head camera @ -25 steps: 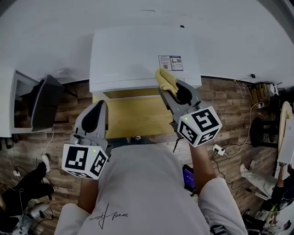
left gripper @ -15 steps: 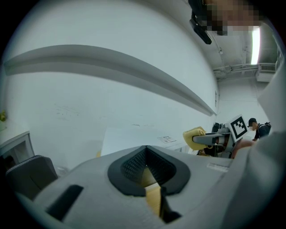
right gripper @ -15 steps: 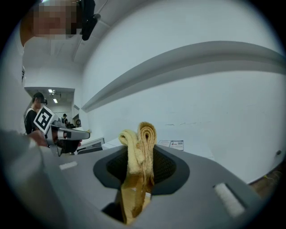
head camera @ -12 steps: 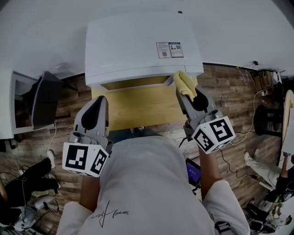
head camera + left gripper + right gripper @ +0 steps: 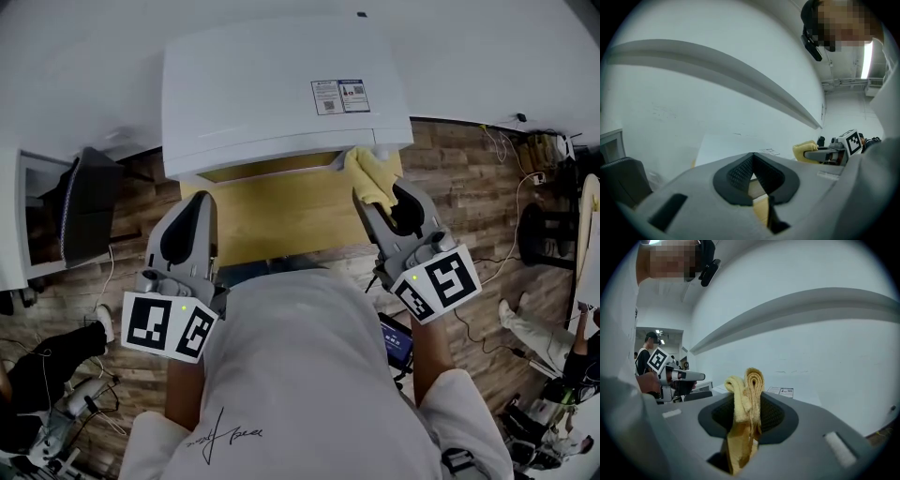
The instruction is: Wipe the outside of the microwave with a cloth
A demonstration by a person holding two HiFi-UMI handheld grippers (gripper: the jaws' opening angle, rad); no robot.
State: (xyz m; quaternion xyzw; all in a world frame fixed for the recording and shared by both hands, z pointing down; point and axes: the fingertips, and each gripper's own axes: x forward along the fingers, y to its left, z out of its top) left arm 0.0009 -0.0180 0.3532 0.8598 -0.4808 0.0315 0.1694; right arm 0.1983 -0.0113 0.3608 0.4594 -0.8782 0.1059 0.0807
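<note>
Out on the left, my left gripper (image 5: 192, 208) hangs over the yellow worktop (image 5: 281, 214), in front of the microwave (image 5: 272, 89) and below its front left corner. Its jaws (image 5: 752, 161) meet at the tips, with nothing between them. It stands apart from the microwave, touching nothing.

In the middle, the white microwave sits at the back of the worktop with its broad top facing up at me. There's a small printed label (image 5: 339, 96) on the right part of that top.

Over to the right, my right gripper (image 5: 377, 199) is clamped on the folded yellow cloth (image 5: 366, 172). The cloth's free end sticks out past the jaws and sits right at the microwave's front right corner, just under the front edge; it looks to be touching there. From the right gripper view, the cloth (image 5: 749, 380) stands up in two rolled folds, pinched between the pads. Right of the microwave there's wooden floor (image 5: 450, 178).
</note>
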